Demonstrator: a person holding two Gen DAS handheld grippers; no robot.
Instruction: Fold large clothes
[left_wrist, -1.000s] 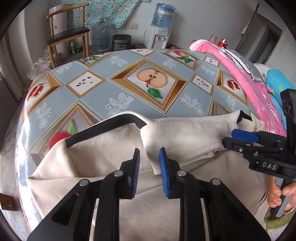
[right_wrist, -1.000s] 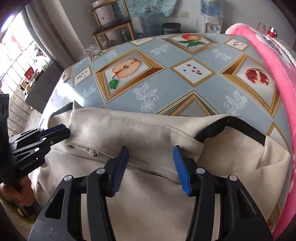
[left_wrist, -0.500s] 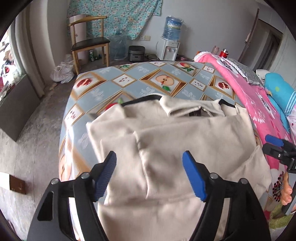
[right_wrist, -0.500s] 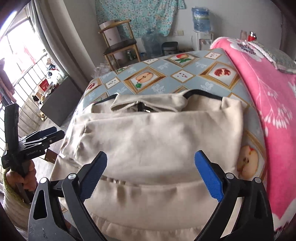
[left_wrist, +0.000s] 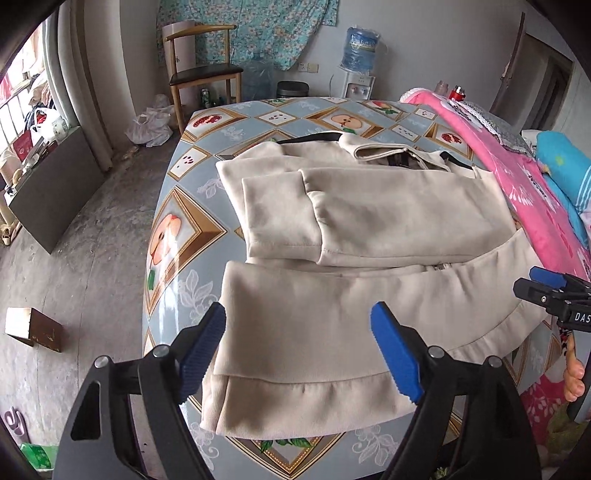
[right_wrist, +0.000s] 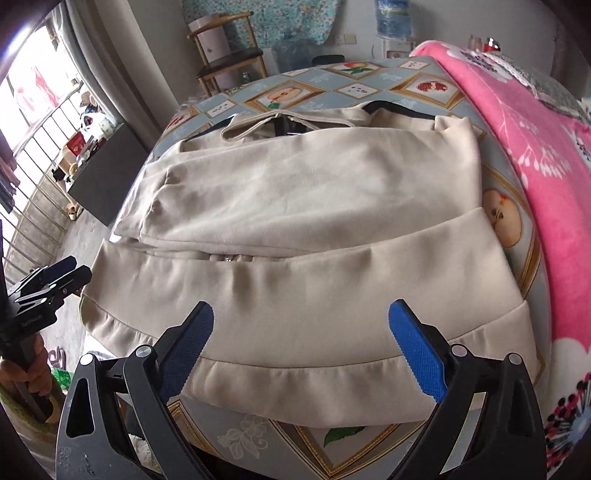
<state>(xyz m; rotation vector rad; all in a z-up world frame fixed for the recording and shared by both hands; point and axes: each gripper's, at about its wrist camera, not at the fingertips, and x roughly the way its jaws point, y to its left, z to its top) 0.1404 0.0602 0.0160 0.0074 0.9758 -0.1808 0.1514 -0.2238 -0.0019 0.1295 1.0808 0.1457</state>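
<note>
A beige jacket (left_wrist: 369, 221) (right_wrist: 314, 184) lies flat on the fruit-patterned table (left_wrist: 192, 206) (right_wrist: 406, 85), collar at the far end, both sleeves folded across the chest, ribbed hem (left_wrist: 303, 402) at the near edge. My left gripper (left_wrist: 297, 317) hovers above the hem's left part, its jaws opening, with no cloth pinched between them. My right gripper (right_wrist: 301, 314) hangs over the hem's right part, wide open and holding nothing. Each gripper shows in the other's view, the right gripper (left_wrist: 546, 288) at the right side and the left gripper (right_wrist: 55, 273) at the left side.
A pink blanket (left_wrist: 517, 177) (right_wrist: 535, 147) runs along the table's right side. A wooden chair (left_wrist: 203, 74), a water dispenser (left_wrist: 360, 55) and bottles stand beyond the far end. A dark cabinet (left_wrist: 51, 184) and a wooden block (left_wrist: 33, 328) are on the floor to the left.
Both grippers have drawn back from the collar to the near hem. Their jaws went from narrow to wide. The whole folded jacket has come into view.
</note>
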